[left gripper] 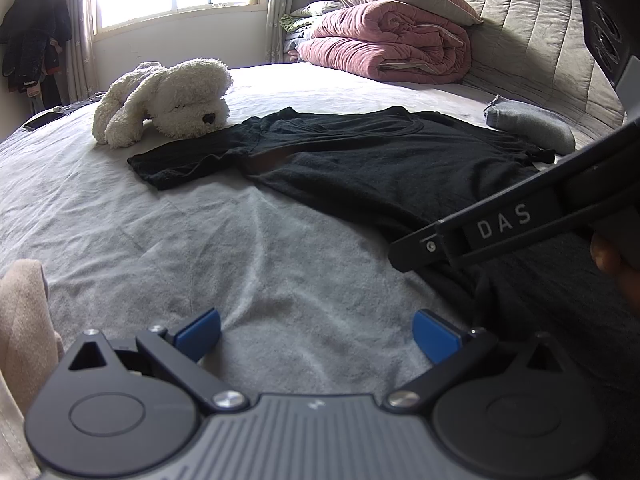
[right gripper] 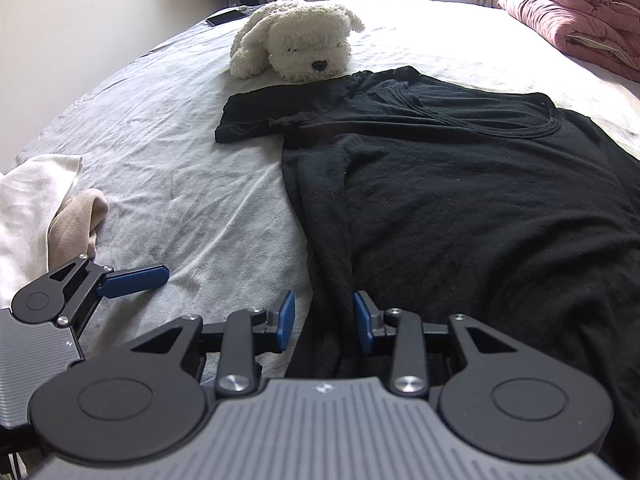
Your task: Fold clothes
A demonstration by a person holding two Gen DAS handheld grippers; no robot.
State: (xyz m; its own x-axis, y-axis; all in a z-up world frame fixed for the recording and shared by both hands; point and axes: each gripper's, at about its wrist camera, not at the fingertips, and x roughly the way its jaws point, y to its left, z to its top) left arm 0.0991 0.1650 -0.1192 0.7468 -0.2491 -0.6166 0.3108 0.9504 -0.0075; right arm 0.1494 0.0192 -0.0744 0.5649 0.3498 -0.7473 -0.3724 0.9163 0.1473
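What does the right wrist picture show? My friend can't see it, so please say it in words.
A black T-shirt lies spread on a bed, and the right gripper sits open over its near edge. A white toy dog lies by the shirt's sleeve, and the left gripper shows at the lower left.

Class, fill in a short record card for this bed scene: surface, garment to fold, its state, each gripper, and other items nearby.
surface: bed with pale sheet
garment: black T-shirt
garment state: spread flat, not yet folded, one sleeve out towards the toy
left gripper: open, over bare sheet beside the shirt
right gripper: partly open, astride the shirt's near edge, pads not pressing the cloth
soft toy: white plush dog, at the shirt's far side
bedding: pink quilt, folded near the headboard
other cloth: beige garment at the bed's near corner
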